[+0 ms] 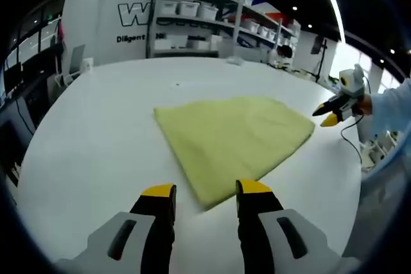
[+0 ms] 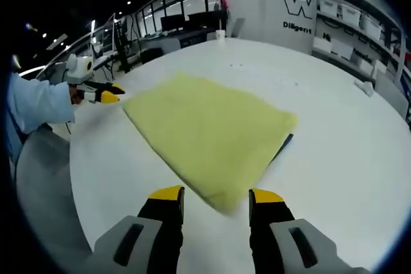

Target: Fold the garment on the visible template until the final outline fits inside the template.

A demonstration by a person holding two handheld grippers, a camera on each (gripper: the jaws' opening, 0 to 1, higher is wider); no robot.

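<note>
just ahead of both grippers' parted jaws, yellow garment (image 1: pixel 231 140)

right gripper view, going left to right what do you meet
pale blue sleeve → left gripper → yellow garment → dark template edge → small white object on the table

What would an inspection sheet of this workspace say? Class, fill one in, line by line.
Surface: white table, bare around the cloth.
Job's things: yellow garment lying folded flat; dark template edge peeking out beneath one side.
Clutter: small white object far across the table.
Grippers: left gripper and right gripper open, apart from the garment.
Cables: thin cable below the right gripper.
Surroundings: shelving with bins, lettered wall, desks with monitors.
</note>
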